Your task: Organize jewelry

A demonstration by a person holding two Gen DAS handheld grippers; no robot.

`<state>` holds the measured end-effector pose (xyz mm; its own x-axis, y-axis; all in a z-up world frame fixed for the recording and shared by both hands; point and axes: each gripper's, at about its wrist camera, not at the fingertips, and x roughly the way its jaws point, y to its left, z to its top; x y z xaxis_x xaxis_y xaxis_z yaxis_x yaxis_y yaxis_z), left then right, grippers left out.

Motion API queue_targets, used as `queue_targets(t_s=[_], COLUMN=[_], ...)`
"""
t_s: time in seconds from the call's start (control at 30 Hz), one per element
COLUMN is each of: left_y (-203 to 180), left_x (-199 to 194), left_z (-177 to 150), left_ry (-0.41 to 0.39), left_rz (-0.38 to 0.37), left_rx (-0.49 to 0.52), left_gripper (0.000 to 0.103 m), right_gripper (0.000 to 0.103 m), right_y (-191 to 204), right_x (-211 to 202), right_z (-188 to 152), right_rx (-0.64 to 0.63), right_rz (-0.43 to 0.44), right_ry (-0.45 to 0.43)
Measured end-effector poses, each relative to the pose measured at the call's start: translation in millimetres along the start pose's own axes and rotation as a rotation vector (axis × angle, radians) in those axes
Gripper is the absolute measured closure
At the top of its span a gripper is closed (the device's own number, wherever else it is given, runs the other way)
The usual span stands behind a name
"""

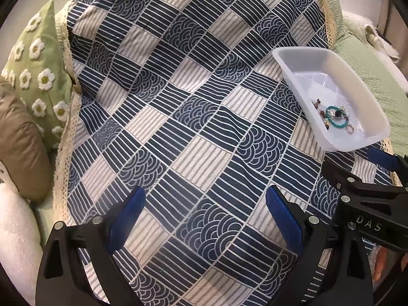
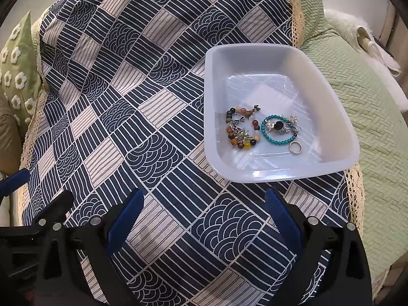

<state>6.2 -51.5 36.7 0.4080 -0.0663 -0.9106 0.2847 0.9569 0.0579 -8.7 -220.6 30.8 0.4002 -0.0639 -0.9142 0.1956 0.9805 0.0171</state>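
A white plastic tray (image 2: pixel 329 81) lies on a blue and white patterned cloth (image 2: pixel 132 97). In it lie a multicolour bead bracelet (image 2: pixel 242 134), a turquoise bead bracelet (image 2: pixel 279 134) with silver charms, and a small gold ring (image 2: pixel 295 148). The tray (image 1: pixel 357 86) and the turquoise bracelet (image 1: pixel 336 117) also show at the right of the left wrist view. My right gripper (image 2: pixel 205 199) is open and empty, just short of the tray's near edge. My left gripper (image 1: pixel 205 199) is open and empty over bare cloth, left of the tray.
The cloth (image 1: pixel 178 102) has a cream lace border. A green daisy pillow (image 1: pixel 38 71) and a brown cushion (image 1: pixel 23 142) lie at the left. A green quilted blanket (image 2: pixel 357 97) lies right of the tray. The right gripper's body (image 1: pixel 369 196) shows at the left wrist view's right edge.
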Motion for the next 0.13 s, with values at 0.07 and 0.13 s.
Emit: queue_targets(t_s=[0.07,0.13], left_y=[-1.0,-2.5], left_x=[-0.4,-0.9], left_z=[0.4,0.0], left_ry=[-0.003,-0.008], left_rz=[0.002,0.006], left_rx=[0.003,0.008], left_gripper=[0.012,0.012], right_gripper=[0.009,0.009], right_y=[-0.8,-1.2], right_x=[-0.7,-0.4], right_z=[0.3,0.9], right_rx=[0.003,0.004], right_rz=[-0.002,-0.003], right_ry=[-0.004,-0.004])
